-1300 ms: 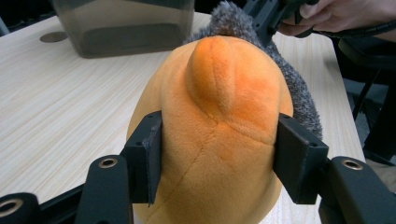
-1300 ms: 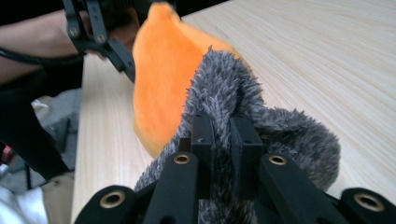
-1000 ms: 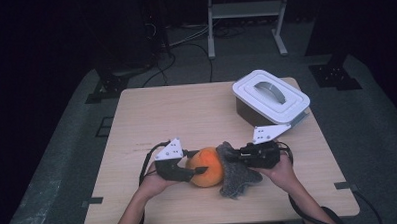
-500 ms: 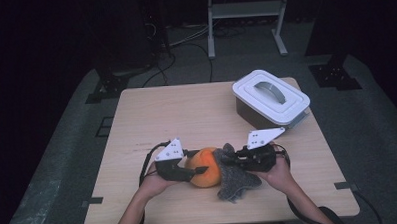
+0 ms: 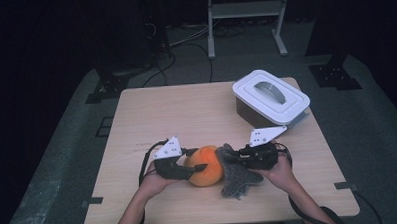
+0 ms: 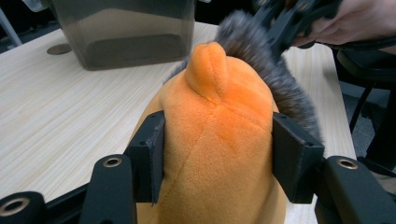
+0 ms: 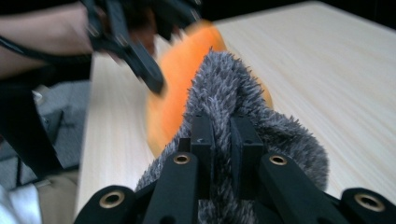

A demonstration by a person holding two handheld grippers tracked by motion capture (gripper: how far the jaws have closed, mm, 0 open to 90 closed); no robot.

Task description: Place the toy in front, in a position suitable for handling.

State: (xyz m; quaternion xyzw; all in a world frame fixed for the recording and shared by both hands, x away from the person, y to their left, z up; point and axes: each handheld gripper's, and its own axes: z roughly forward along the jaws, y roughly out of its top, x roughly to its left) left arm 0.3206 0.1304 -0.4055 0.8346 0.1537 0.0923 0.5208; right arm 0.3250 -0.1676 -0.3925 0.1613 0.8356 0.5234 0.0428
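Near the front edge of the worktop (image 5: 151, 108), the left tongs (image 5: 194, 162) clamp the orange plush toy (image 5: 207, 164) across its body, likely bracing it, while the right tongs (image 5: 236, 158) pinch its grey furry part (image 5: 235, 177), seemingly to pull it away.
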